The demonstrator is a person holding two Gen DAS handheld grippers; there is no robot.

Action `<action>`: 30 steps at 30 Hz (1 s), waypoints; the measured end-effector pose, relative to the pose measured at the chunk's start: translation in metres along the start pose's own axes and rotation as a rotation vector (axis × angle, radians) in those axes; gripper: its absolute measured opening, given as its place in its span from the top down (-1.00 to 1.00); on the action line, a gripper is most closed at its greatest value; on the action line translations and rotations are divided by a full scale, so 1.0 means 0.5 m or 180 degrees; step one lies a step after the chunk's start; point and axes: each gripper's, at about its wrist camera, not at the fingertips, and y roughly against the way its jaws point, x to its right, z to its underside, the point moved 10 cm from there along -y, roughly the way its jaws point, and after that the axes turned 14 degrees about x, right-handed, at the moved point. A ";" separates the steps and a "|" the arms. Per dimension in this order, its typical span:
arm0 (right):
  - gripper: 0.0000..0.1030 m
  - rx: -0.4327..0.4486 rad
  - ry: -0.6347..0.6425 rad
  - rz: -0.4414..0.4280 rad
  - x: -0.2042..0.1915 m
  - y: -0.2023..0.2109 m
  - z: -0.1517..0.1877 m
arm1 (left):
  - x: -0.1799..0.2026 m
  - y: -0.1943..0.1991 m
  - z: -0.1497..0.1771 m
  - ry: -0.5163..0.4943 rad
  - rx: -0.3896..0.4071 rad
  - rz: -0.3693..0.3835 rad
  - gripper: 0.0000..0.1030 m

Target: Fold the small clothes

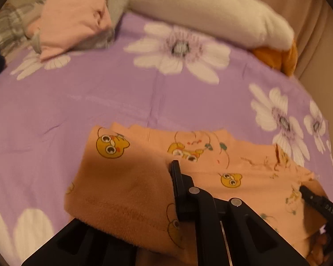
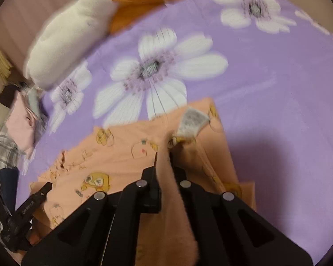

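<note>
- Right gripper (image 2: 164, 155): jaws clamped on a raised fold of the peach garment (image 2: 126, 155); the fleecy inner side runs between the fingers toward the camera.
- Left gripper (image 1: 169, 166): only one finger (image 1: 177, 186) is visible, and a lifted flap of the same garment (image 1: 211, 161) drapes over the other side. Looks pinched onto the flap, but I cannot tell for sure from either view.
- Garment lies on the purple floral bedsheet (image 1: 77, 93), near edge, cartoon bear prints face up, partly folded over itself.
- Right view only: white care tag (image 2: 194, 119) flipped up at the garment's far corner; print blurred, unreadable.
- Right view also catches the left gripper (image 2: 36, 196) low on the left, tip on the garment edge; white lettering on its side, too small to read with confidence.
- Left view catches the right gripper (image 1: 308, 194) at the right edge, tip on the fabric, letters "DAS" readable on its body.
- Left view only: folded pink cloth (image 1: 75, 20) on a stack at the far left of the bed, plaid fabric (image 1: 8, 28) beside it.
- Both views: white plush pillow (image 1: 211, 11) with an orange piece (image 1: 277, 57) at the far edge.
- Both grippers point forward and down over the near edge, well apart across the garment.
</note>
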 end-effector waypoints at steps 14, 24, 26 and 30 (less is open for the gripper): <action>0.32 -0.0042 0.0645 0.0262 -0.014 0.272 -0.091 | -0.048 0.235 -0.054 -0.0187 -0.0559 -0.0123 0.11; 0.64 -0.1569 0.0828 -0.0008 -0.058 0.111 0.154 | 0.054 0.122 0.125 -0.0997 -0.1293 0.0088 0.11; 0.65 -0.1310 0.0941 -0.0085 -0.073 0.094 0.128 | 0.066 0.116 0.090 -0.0867 -0.1086 0.0211 0.11; 0.92 0.0680 0.0487 0.0476 -0.010 0.095 -0.061 | 0.036 0.122 -0.054 0.0031 0.0180 0.0290 0.11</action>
